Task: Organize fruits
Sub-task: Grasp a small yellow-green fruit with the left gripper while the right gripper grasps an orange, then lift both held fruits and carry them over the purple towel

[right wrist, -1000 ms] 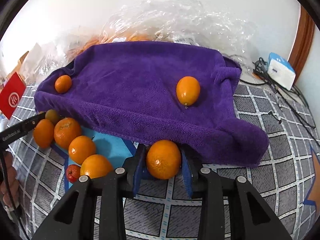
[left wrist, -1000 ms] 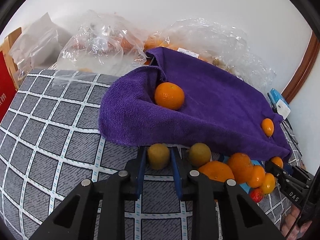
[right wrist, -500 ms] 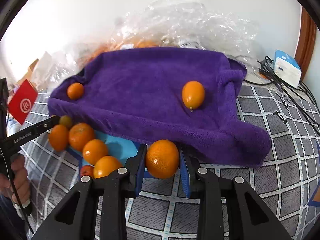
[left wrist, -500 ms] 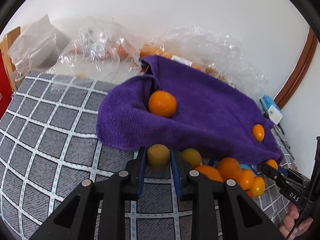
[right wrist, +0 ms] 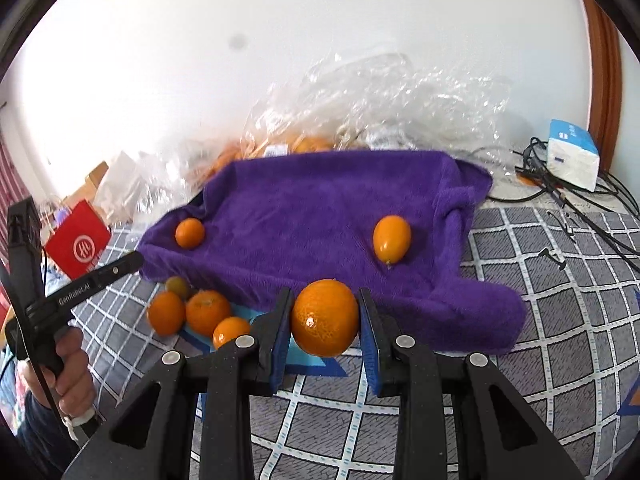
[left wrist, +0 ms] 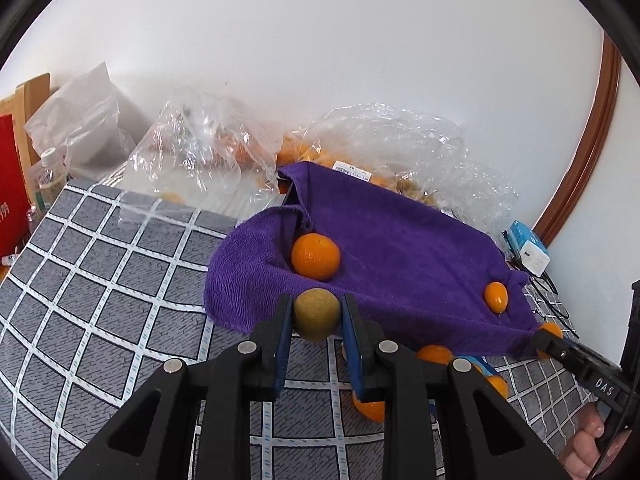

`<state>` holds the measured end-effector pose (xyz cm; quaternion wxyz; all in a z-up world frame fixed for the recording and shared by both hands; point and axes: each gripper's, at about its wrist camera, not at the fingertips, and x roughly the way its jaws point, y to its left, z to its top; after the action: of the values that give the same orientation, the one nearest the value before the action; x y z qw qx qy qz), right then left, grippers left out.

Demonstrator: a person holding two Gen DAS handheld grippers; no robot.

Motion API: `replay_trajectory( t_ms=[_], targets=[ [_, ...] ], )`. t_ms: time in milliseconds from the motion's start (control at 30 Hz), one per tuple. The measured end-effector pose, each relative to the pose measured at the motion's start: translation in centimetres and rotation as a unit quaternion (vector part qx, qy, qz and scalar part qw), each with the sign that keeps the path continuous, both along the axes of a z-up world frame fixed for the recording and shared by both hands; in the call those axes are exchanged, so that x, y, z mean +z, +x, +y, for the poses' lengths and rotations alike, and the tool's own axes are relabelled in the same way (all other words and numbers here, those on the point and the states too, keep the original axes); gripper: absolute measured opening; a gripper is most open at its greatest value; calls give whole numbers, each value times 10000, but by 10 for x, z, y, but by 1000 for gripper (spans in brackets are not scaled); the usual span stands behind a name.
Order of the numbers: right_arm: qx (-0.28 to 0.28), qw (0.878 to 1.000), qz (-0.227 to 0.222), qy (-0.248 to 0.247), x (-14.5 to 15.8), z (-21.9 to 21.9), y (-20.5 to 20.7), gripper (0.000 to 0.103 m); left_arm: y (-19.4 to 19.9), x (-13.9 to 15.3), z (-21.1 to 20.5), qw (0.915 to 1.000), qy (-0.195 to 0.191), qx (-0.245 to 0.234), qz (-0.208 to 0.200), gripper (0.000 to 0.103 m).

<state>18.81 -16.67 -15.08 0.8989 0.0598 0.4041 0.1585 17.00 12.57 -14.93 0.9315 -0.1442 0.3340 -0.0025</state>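
My left gripper [left wrist: 316, 322] is shut on a round brown-green fruit [left wrist: 316, 312], held above the checked cloth just in front of the purple towel [left wrist: 400, 248]. My right gripper [right wrist: 325, 326] is shut on an orange [right wrist: 324, 320], lifted before the towel's near edge [right wrist: 320, 208]. On the towel lie a round orange [left wrist: 315, 256] [right wrist: 189, 233] at its left end and an oval orange fruit [left wrist: 496, 297] [right wrist: 392, 239] towards its right. A cluster of oranges [right wrist: 208, 312] and a small green fruit [right wrist: 178, 286] sits on a blue sheet [right wrist: 244, 314] by the towel's front left.
Clear plastic bags [left wrist: 208, 148] [right wrist: 380, 108] with more fruit are heaped behind the towel against the wall. A red bag [right wrist: 78, 246] stands at the left. At the right are a white and blue box [right wrist: 572, 156] and black cables [right wrist: 580, 208]. Grey checked cloth [left wrist: 100, 280] covers the surface.
Both grippers have risen with their fruits, and both views have tilted upward. The fruit cluster now sits lower in each view. Neither grip has changed.
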Motion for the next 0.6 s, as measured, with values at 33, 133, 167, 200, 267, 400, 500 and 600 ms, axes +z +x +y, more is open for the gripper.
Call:
replay_trajectory(
  t_ms=[33,133,167,200,267,400,500,600],
  targets=[
    [-33,10000,-29,28,1,-1,0,31,0,0,-1,10000,0,-5,-13,23],
    [-118,9999,-109,51,3,-3,0,31,-1,1,-1,10000,-5,-6,-55,23],
    [-139,9998,-116,48,3,-4,0,31,-1,1,-1,10000,-18,-2,-71,23],
    [-160,9998,-108,54,2,-4,1,31,-1,2,0,10000,-38,6,-87,23],
    [-190,9998,-96,66,1,-5,2,31,-2,2,1,9999,-79,19,-106,23],
    [-243,9996,-173,11,3,-6,1,31,-4,4,2,9997,-137,45,-174,23],
    [-263,9995,-154,39,2,-8,1,31,-5,6,4,9996,-147,83,-212,23],
    [-335,9993,-140,75,2,-13,4,31,-6,7,7,9994,-223,103,-250,23]
  ],
)
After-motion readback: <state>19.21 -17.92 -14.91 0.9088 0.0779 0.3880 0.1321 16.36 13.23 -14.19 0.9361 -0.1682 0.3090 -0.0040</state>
